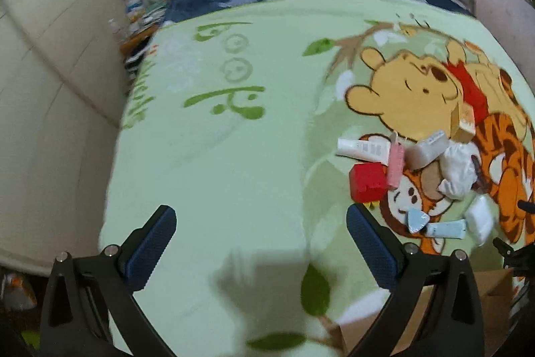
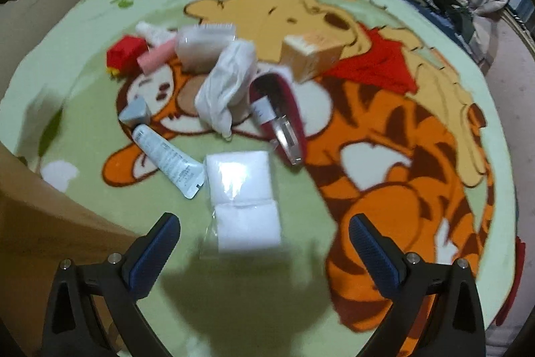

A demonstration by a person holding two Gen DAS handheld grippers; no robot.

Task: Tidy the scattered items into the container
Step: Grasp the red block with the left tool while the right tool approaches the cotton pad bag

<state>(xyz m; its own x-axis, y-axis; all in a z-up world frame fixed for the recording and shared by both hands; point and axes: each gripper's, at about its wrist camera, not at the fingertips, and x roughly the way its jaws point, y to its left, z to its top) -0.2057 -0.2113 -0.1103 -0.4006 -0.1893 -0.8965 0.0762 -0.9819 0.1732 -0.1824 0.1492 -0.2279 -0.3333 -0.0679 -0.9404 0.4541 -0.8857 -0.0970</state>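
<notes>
Right gripper [image 2: 264, 243] wide open, empty; white packet [image 2: 242, 189] lies just ahead between its fingers. Left gripper [image 1: 260, 240] wide open, empty, over bare blanket [image 1: 234, 156].

Both wrist views look steeply down along open fingers at the cartoon blanket [image 1: 234, 156]. The right sits nearer, over the scattered pile [image 2: 220, 82]; the left sees it off right.

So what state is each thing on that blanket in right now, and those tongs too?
Left tongs: open, empty.
Right tongs: open, empty, above the white packet.
White packet: lying flat, not picked up.
Pale blue tube: lying flat, capped.
Orange box: closed, tilted.
Red box: closed, on the blanket.
White cloth: crumpled.
Cardboard box: only its edge shows; contents hidden.
</notes>
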